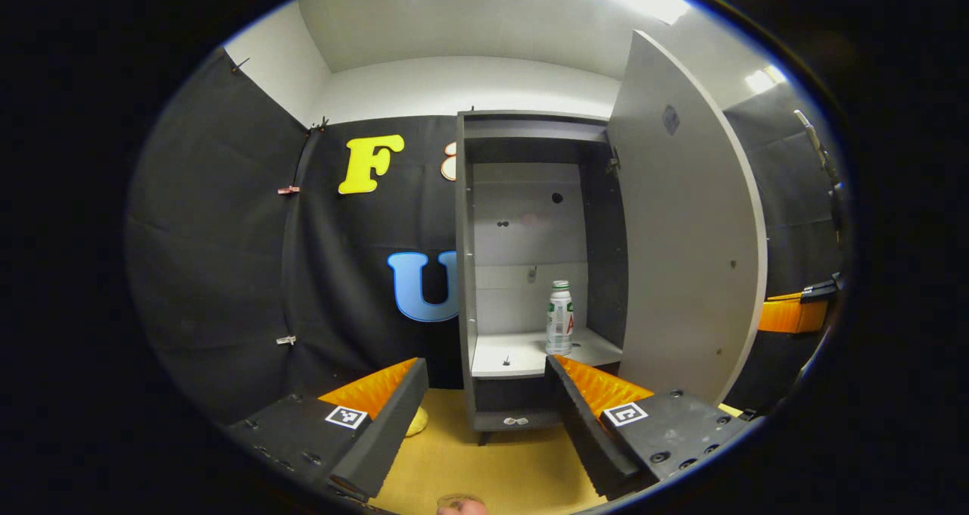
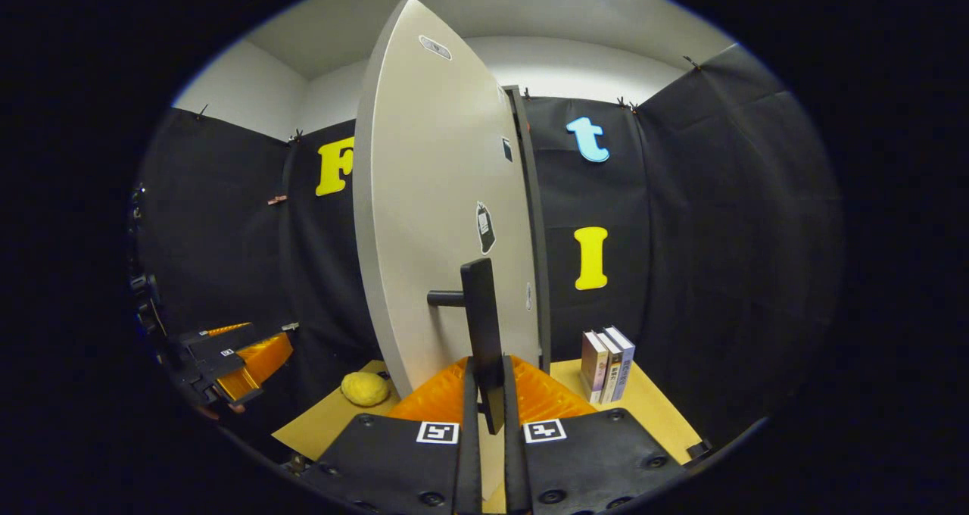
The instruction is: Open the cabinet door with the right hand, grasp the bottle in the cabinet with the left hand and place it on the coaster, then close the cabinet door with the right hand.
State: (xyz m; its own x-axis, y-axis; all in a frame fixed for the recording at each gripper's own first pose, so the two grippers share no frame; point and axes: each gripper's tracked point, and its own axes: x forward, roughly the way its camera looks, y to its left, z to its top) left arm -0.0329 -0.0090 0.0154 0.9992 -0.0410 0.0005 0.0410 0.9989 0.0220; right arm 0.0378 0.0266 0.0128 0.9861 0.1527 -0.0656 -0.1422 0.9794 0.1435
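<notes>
Right gripper (image 2: 484, 394) pinches the door handle (image 2: 482, 333), holding the cabinet door (image 2: 439, 197) wide; your left gripper (image 1: 484, 394), spread, faces the bottle (image 1: 559, 318) upright on the cabinet shelf (image 1: 522, 352); next, reach in and grasp it.

The left gripper view is taken low over the yellow tabletop (image 1: 492, 462), facing straight into the open cabinet (image 1: 530, 273) from a moderate distance, with the swung-out door (image 1: 685, 235) seen on the right and the other gripper (image 1: 791, 314) glimpsed at the far right edge. The right gripper view is taken very near the door's outer face (image 2: 439, 220), with the door handle (image 2: 481, 326) directly ahead between its own fingers. Shared by both views are the door, the tabletop, the black cloth wall and a yellow round object (image 2: 365, 388) by the cabinet's foot.
</notes>
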